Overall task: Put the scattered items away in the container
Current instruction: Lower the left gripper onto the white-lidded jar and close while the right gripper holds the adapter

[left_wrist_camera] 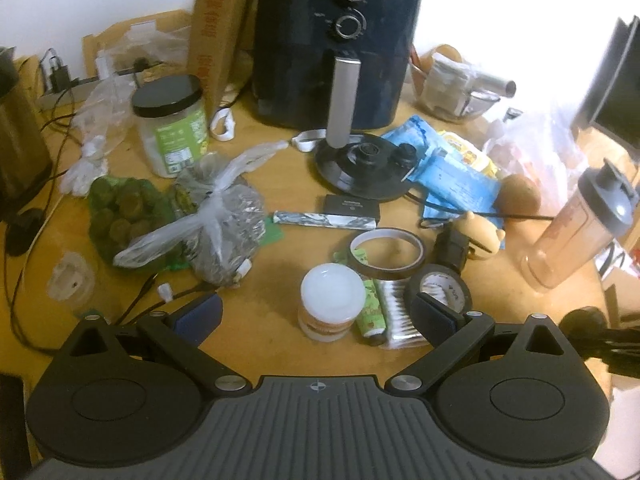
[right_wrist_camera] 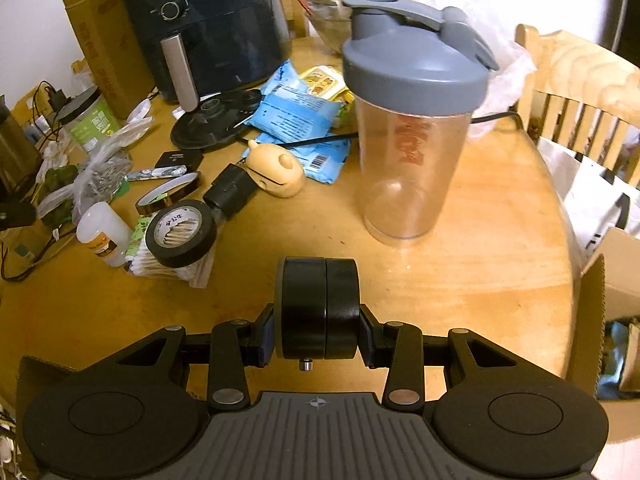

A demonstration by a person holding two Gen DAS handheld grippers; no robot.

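Note:
In the left wrist view my left gripper point(left_wrist_camera: 316, 316) is open just above the wooden table point(left_wrist_camera: 260, 320). A white-lidded jar point(left_wrist_camera: 332, 304) stands between its fingers without touching them. A green tube point(left_wrist_camera: 370, 312), a pack of cotton swabs point(left_wrist_camera: 400, 320), a black tape roll point(left_wrist_camera: 440, 288) and a brown tape ring point(left_wrist_camera: 386, 254) lie by the right finger. In the right wrist view my right gripper point(right_wrist_camera: 318, 336) is shut on a black round disc-shaped case point(right_wrist_camera: 318, 308), held on edge above the table. An open cardboard box point(right_wrist_camera: 600, 304) sits past the table's right edge.
A clear shaker bottle with a grey lid point(right_wrist_camera: 412, 120) stands ahead of the right gripper. A dark air fryer point(left_wrist_camera: 336, 40), a black-lidded jar point(left_wrist_camera: 172, 128), knotted plastic bags point(left_wrist_camera: 216, 216), blue packets point(left_wrist_camera: 452, 176) and cables crowd the far side. A wooden chair point(right_wrist_camera: 580, 80) stands at the right.

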